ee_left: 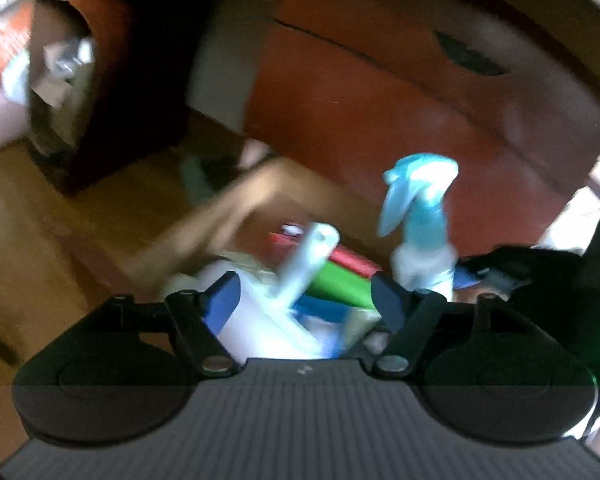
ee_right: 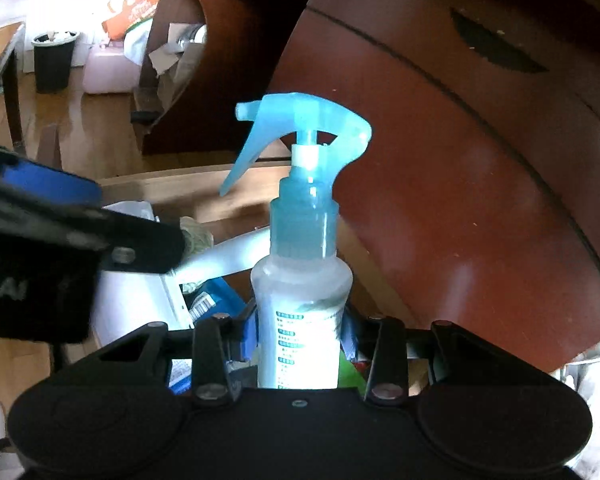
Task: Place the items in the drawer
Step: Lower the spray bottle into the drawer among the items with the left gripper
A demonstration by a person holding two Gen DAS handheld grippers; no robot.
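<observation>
My right gripper (ee_right: pixel 300 340) is shut on a clear spray bottle (ee_right: pixel 304 280) with a blue trigger head, held upright over the open wooden drawer (ee_right: pixel 188 188). The bottle also shows in the blurred left wrist view (ee_left: pixel 420 216), right of centre. My left gripper (ee_left: pixel 304 292) is open and empty, hovering above the drawer's contents: a white tool with a long handle (ee_left: pixel 304 264), and green (ee_left: pixel 336 284) and red (ee_left: pixel 352 260) items. The left gripper appears in the right wrist view (ee_right: pixel 60 220) at the left.
A reddish-brown cabinet front (ee_right: pixel 440 140) with a dark handle recess (ee_right: pixel 496 48) rises behind the drawer. On the wooden floor at the far left stand a black bin (ee_right: pixel 54 60) and a pale jug (ee_right: pixel 108 68).
</observation>
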